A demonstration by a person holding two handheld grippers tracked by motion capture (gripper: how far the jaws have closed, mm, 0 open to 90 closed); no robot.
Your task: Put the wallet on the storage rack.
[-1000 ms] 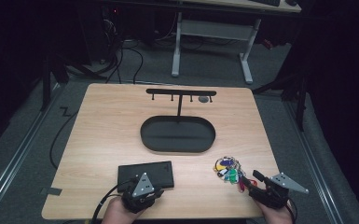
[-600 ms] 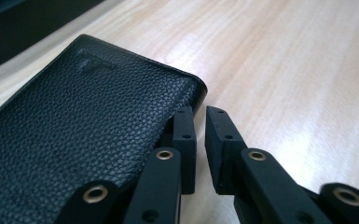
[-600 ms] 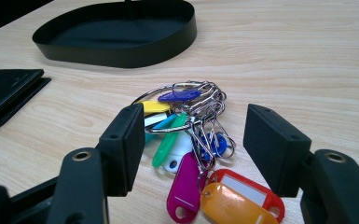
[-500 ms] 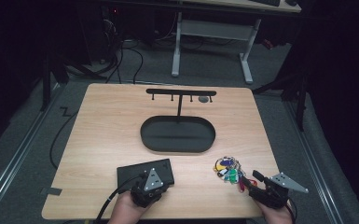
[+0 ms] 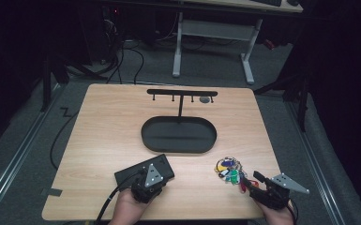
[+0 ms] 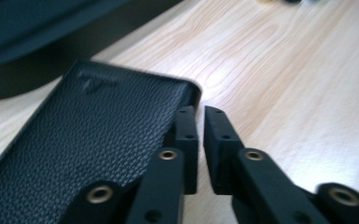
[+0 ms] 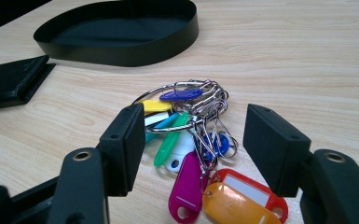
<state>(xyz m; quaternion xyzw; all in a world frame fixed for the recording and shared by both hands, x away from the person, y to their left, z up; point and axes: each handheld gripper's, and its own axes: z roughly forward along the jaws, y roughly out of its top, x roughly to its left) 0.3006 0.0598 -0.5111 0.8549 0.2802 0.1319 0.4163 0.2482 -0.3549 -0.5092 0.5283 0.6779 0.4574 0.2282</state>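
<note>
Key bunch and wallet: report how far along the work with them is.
Nothing looks finished yet. The key bunch lies flat on the table, none of it on the hook stand, and the black tray holds nothing. In hand: the right tool hovers open around the keys without pressing them; the left tool is shut, its tips beside the black wallet's edge. Both things have yet to be gripped and moved.

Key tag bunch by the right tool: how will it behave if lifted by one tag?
The key tag bunch is probably floppy: many loose plastic tags on linked metal rings, so the rest would likely dangle. Smooth tags may slip between the pads. It looks light and unlikely to roll.
</note>
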